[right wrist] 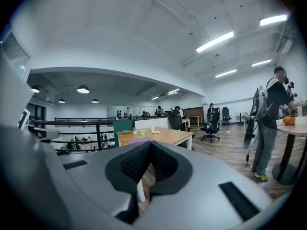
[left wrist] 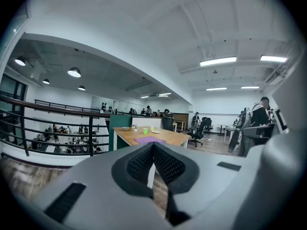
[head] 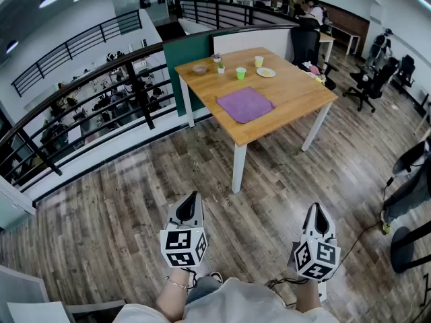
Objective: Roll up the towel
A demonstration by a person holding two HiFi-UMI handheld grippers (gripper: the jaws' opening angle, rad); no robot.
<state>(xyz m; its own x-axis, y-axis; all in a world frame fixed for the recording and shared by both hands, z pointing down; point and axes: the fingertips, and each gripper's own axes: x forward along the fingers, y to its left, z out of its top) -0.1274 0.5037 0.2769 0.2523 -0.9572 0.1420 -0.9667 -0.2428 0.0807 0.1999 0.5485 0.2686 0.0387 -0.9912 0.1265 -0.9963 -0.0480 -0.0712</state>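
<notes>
Two tools, the left gripper (head: 193,197) and right gripper (head: 315,208), hang closed and empty at lower frame. The purple towel (head: 244,104) lies flat on the table (head: 296,89) (upper centre), well ahead, marginally nearer the left.

The towel (head: 244,104) is coloured purple. The table (head: 296,89) is topped in light wood and legged in white. A green cup (head: 241,73) and a yellow cup (head: 258,61) are seen at its far side. The floor (head: 121,207) is patterned in grey-brown planks. The left gripper (head: 194,197) and right gripper (head: 316,207) are marked with black-and-white squares.
</notes>
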